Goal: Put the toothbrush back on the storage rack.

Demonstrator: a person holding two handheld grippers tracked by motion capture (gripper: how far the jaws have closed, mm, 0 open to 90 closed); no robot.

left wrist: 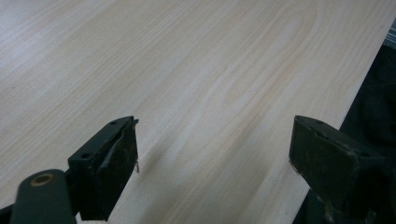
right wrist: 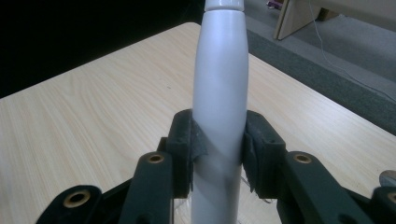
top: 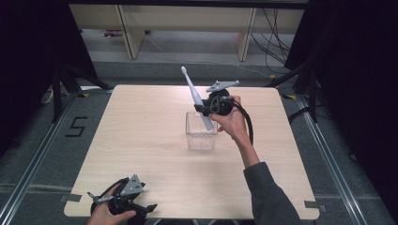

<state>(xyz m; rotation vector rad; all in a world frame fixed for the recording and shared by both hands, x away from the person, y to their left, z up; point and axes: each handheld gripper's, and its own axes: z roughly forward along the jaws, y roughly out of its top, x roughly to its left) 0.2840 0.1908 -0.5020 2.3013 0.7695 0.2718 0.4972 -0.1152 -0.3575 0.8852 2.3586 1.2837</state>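
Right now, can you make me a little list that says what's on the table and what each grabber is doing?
table: light wooden table
box: clear plastic box near the middle of the table, open at the top
toothbrush: white toothbrush, tilted, brush end up, lower end inside the box
right gripper: right gripper, shut on the toothbrush handle, above the box
left gripper: left gripper, jaws wide apart, holding nothing, at the near edge of the table

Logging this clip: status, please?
Right claw shut on white electric toothbrush, angled above clear plastic box. Left claw open, idle at near table edge. Nothing obstructing.
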